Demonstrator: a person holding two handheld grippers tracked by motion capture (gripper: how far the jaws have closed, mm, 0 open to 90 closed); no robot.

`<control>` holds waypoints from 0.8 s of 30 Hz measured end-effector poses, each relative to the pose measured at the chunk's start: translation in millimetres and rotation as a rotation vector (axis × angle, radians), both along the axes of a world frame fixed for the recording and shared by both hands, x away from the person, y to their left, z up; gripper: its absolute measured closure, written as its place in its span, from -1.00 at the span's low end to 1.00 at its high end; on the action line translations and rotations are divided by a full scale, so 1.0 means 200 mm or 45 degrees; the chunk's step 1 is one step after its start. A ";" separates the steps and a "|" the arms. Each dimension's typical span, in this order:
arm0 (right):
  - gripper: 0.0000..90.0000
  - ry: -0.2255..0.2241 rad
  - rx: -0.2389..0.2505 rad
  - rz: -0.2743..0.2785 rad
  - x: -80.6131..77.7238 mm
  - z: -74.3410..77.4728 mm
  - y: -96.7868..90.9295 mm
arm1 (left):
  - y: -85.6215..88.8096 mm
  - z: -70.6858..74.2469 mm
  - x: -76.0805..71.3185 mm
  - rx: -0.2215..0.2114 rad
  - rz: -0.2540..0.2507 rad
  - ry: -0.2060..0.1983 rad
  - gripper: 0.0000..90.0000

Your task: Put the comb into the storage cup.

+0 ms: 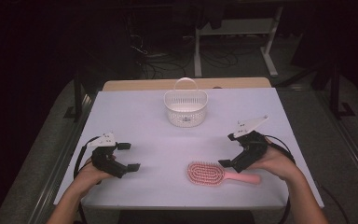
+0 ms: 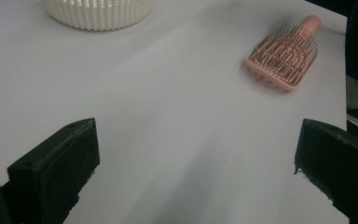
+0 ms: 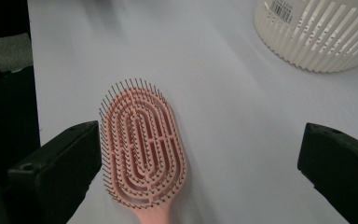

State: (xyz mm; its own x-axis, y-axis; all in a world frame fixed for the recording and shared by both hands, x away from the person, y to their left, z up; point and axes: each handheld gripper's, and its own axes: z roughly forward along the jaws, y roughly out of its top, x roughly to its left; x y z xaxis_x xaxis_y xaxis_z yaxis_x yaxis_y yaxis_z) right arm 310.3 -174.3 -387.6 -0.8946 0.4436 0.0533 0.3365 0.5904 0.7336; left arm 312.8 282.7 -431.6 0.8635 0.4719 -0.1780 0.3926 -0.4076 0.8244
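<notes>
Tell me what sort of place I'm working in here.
Probably a lab or recording workspace, not a home: a white-covered table stands in a dark room, cables lie loose on the floor behind it, and the white metal legs of a desk stand beyond. On it sit only a white slatted plastic basket and a pink plastic hairbrush.

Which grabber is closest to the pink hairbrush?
The right gripper. It hovers right over the pink hairbrush handle, while the left gripper sits apart on the table's other side.
</notes>
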 end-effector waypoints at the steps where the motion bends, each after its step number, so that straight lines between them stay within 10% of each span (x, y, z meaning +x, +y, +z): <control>1: -1.00 0.003 -0.007 0.002 0.00 0.00 0.00 | 0.00 0.00 0.00 0.005 -0.003 -0.002 -1.00; 24: -1.00 0.012 -0.101 0.078 -0.02 -0.03 -0.02 | 0.00 0.00 0.00 0.006 -0.003 0.001 -1.00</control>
